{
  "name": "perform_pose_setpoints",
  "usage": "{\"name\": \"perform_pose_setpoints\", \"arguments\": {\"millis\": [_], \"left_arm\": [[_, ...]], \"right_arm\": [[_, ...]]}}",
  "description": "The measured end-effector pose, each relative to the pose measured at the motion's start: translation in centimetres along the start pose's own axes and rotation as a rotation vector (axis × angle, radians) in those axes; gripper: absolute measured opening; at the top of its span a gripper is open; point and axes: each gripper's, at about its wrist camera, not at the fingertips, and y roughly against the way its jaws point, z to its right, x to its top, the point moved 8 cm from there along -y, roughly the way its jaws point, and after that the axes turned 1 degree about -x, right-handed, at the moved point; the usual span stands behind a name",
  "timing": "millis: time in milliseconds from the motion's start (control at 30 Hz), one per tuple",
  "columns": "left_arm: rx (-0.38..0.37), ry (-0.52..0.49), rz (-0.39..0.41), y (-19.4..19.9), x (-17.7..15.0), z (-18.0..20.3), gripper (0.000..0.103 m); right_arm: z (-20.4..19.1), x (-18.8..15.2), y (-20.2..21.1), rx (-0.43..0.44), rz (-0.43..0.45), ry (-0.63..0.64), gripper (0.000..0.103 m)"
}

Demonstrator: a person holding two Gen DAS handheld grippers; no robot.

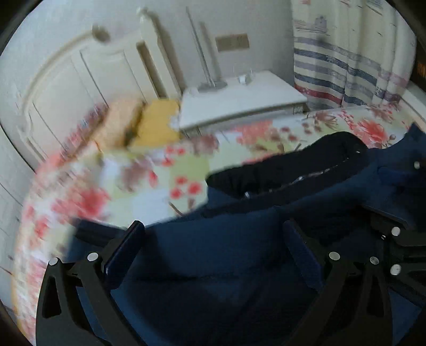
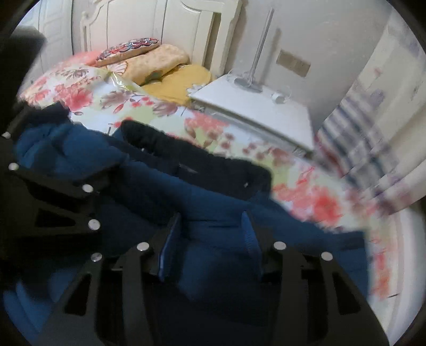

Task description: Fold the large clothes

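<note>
A large navy blue jacket with a black collar lies spread on the flowered bed. My left gripper hangs just over its blue cloth with the jaws wide apart and nothing pressed between the pads. In the right wrist view the same jacket fills the lower middle, its black collar toward the headboard. My right gripper stands partly open above the cloth, with no fold caught between the pads. The two grippers are side by side: each shows as a black frame at the edge of the other's view.
The flowered bedsheet runs beyond the jacket. Folded yellow and tan blankets and a patterned pillow lie by the white headboard. A white nightstand stands beside the bed, and a striped curtain hangs at the right.
</note>
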Motion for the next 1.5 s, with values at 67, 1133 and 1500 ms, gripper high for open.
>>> {"name": "perform_pose_setpoints", "arguments": {"millis": [67, 1133, 1500], "left_arm": [[-0.027, 0.025, -0.004, -0.6, -0.2, -0.1, 0.099], [-0.064, 0.397, -0.099, -2.1, -4.6, -13.8, 0.099], [0.022, 0.421, -0.046, -0.7, -4.3, -14.7, 0.099]], "right_arm": [[0.1, -0.2, -0.3, 0.024, 0.011, -0.017, 0.047], [15.9, -6.1, 0.7, 0.006, 0.088, -0.488, 0.052], [15.5, -5.5, 1.0, -0.027, 0.023, -0.489, 0.055]]}}
